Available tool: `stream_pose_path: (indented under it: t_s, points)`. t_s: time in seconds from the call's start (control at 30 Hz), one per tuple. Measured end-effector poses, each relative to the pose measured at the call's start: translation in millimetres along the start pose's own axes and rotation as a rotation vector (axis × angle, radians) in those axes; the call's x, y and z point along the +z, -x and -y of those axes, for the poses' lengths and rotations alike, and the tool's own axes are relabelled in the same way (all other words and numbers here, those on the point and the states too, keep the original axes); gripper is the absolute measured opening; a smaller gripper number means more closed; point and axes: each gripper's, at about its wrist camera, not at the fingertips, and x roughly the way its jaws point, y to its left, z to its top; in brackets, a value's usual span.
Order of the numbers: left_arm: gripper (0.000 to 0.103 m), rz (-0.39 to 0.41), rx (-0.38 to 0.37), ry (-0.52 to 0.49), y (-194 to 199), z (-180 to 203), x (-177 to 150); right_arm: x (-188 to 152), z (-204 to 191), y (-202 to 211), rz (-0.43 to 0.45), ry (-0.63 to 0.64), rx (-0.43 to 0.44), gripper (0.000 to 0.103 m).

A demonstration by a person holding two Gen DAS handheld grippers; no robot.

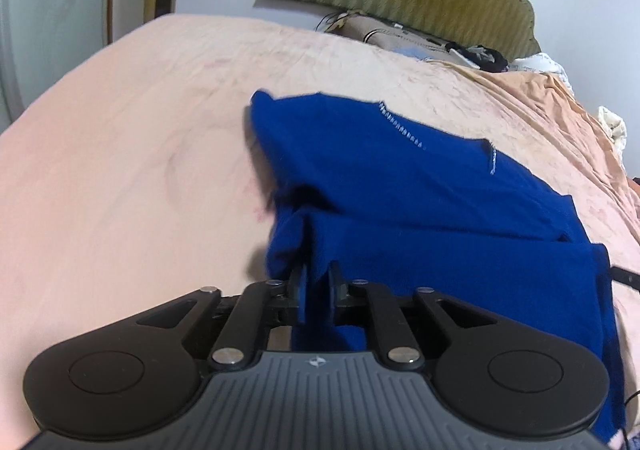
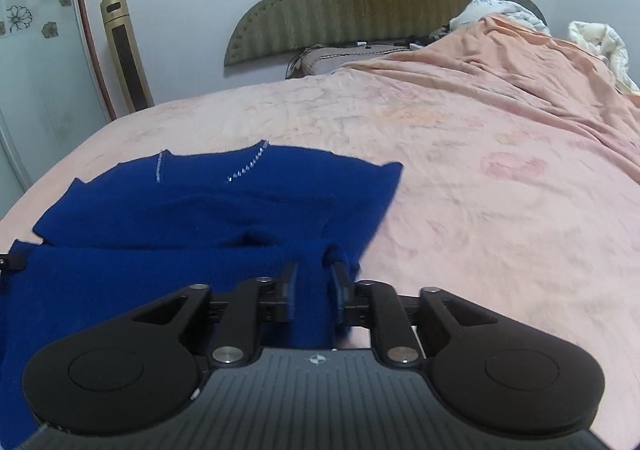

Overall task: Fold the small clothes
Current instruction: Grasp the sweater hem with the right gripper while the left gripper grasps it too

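In the left wrist view, the left gripper [image 1: 318,282] has its black jaws nearly together on a bunched fold of the deep-blue knitted sweater [image 1: 400,186], which spreads from the fingers toward one o'clock across the pale pink bedsheet [image 1: 120,170], probably so the hem corner can be carried over the body. In the right wrist view, the right gripper [image 2: 314,282] stands a little wider, fabric between its pads at the opposite corner, the sweater running toward ten o'clock, the padded olive headboard [image 2: 380,6] at twelve; paired corners should keep the fold edge straight.
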Motion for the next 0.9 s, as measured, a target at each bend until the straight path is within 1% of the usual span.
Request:
stream_pose_path:
  t_s: [0.03, 0.07, 0.1, 0.13, 0.17, 0.23, 0.3, 0.37, 0.43, 0.53, 0.6, 0.63, 0.7, 0.77, 0.83, 0.87, 0.9]
  points:
    - [0.025, -0.008, -0.004, 0.008, 3.9, -2.7, -4.2, -5.0, 1.7, 6.1, -0.009, -0.003, 0.002, 0.032]
    - [0.038, -0.015, -0.012, 0.018, 9.0, -5.3, -9.9, -10.1, 3.3, 11.7, -0.022, -0.006, 0.005, 0.032]
    - [0.046, -0.020, -0.021, 0.027, 13.8, -7.7, -16.0, -16.3, 5.0, 18.1, -0.037, -0.011, 0.017, 0.032]
    - [0.061, -0.024, -0.028, 0.035, 17.7, -9.1, -21.5, -22.3, 7.0, 23.7, -0.052, -0.021, 0.033, 0.033]
    - [0.065, -0.026, -0.039, 0.039, 23.4, -10.4, -29.1, -27.9, 9.3, 28.5, -0.067, -0.038, 0.051, 0.037]
    - [0.065, -0.046, -0.058, 0.023, 31.4, -8.8, -43.0, -41.9, 13.9, 38.6, -0.103, -0.079, 0.099, 0.040]
    - [0.065, -0.079, -0.075, 0.001, 36.9, -5.7, -57.0, -58.3, 15.1, 49.9, -0.136, -0.099, 0.146, 0.040]
    - [0.065, -0.093, -0.098, -0.033, 44.0, -0.5, -68.0, -72.7, 15.4, 59.1, -0.165, -0.123, 0.192, 0.041]
    - [0.065, -0.113, -0.126, -0.066, 51.4, 5.2, -76.8, -84.0, 14.3, 70.6, -0.172, -0.147, 0.217, 0.041]
    - [0.064, -0.139, -0.196, -0.073, 60.5, 11.7, -89.4, -93.0, 12.5, 84.8, -0.185, -0.189, 0.256, 0.041]
    - [0.064, -0.137, -0.217, -0.073, 64.9, 13.9, -95.1, -99.9, 9.4, 90.3, -0.202, -0.201, 0.285, 0.041]
    - [0.062, -0.134, -0.225, -0.070, 66.1, 14.1, -97.1, -102.7, 6.2, 92.1, -0.207, -0.199, 0.293, 0.041]
    - [0.053, -0.126, -0.229, -0.048, 66.9, 13.3, -99.1, -106.7, -3.4, 94.8, -0.209, -0.176, 0.310, 0.040]
    - [0.029, -0.135, -0.233, -0.027, 64.0, 13.7, -98.5, -106.9, -11.9, 94.9, -0.199, -0.164, 0.321, 0.039]
    - [0.021, -0.147, -0.253, 0.008, 59.3, 11.8, -97.8, -105.4, -15.3, 91.5, -0.194, -0.152, 0.333, 0.036]
    - [0.014, -0.150, -0.262, 0.023, 57.9, 11.7, -98.0, -104.5, -18.5, 89.4, -0.188, -0.146, 0.331, 0.033]
    - [0.013, -0.153, -0.267, 0.036, 56.6, 12.4, -98.6, -102.0, -21.6, 85.4, -0.185, -0.139, 0.329, 0.029]
